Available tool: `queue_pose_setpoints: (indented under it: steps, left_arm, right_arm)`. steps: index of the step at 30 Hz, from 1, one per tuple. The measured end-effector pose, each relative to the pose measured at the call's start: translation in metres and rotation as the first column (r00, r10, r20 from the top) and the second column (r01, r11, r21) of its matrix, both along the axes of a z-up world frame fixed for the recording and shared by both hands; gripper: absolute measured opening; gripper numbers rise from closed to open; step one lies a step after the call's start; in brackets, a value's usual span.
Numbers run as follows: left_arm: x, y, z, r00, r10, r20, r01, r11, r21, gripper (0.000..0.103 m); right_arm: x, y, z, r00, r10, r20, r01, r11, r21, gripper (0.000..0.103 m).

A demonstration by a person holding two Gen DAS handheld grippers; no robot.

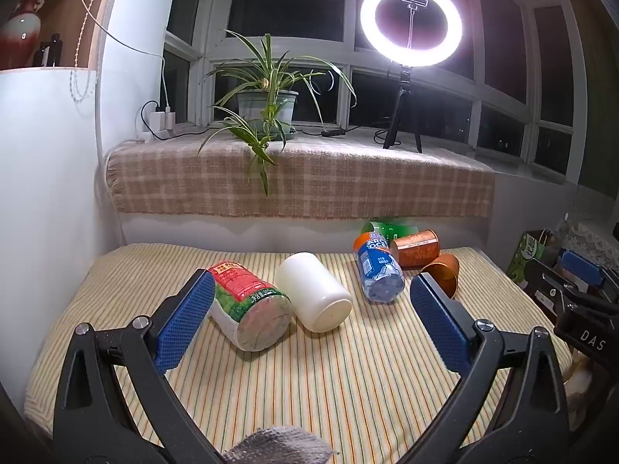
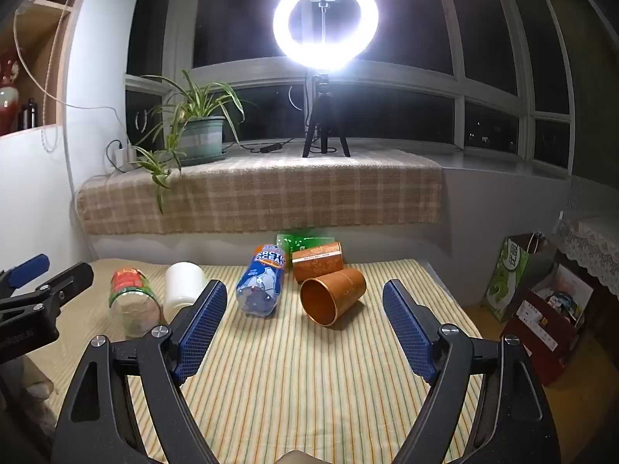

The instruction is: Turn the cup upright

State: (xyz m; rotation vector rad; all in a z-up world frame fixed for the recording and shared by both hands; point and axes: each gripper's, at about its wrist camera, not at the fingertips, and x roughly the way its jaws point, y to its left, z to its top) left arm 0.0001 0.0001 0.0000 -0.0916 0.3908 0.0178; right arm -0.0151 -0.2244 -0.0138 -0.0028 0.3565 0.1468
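Six containers lay on their sides on the striped table cloth (image 2: 309, 386). Left gripper (image 1: 311, 324) was spread wide, holding nothing; its left pad (image 1: 185, 321) sat just beside the red-and-green labelled jar (image 1: 247, 305), contact unclear. White cup (image 1: 313, 295) lay right of that jar, touching or nearly touching it, flat end toward the camera. Right gripper (image 2: 305, 328) was also wide and empty, hovering above the cloth — nothing between its fingers.

Copper cup (image 2: 332, 295) lay on its side ahead of the right gripper, open mouth facing the camera and slightly left. Behind it, a second copper cup (image 2: 317, 261) lay sideways, touching or nearly so. Blue Arctic Ocean bottle (image 2: 263, 282) lay left of both, base toward the camera. Green bottle (image 2: 303, 241) lay at the far edge, mostly hidden by the others.

Background: plaid cloth (image 1: 301, 178) on the sill, potted plant (image 1: 267, 104), lit ring light (image 1: 411, 23) on a tripod. Green paper bag (image 2: 506, 278) stood off the table's right side.
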Motion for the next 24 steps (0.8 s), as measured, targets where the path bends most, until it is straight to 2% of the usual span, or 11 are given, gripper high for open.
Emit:
queue_pose_setpoints:
  steps: [24]
  left_arm:
    - [-0.0003,-0.0007,0.0003,1.0,0.001,0.002,-0.001,1.0,0.016,0.102]
  right_arm:
    - [0.0017,-0.0031,-0.0001,1.0,-0.009,-0.011,0.009,1.0,0.012,0.083]
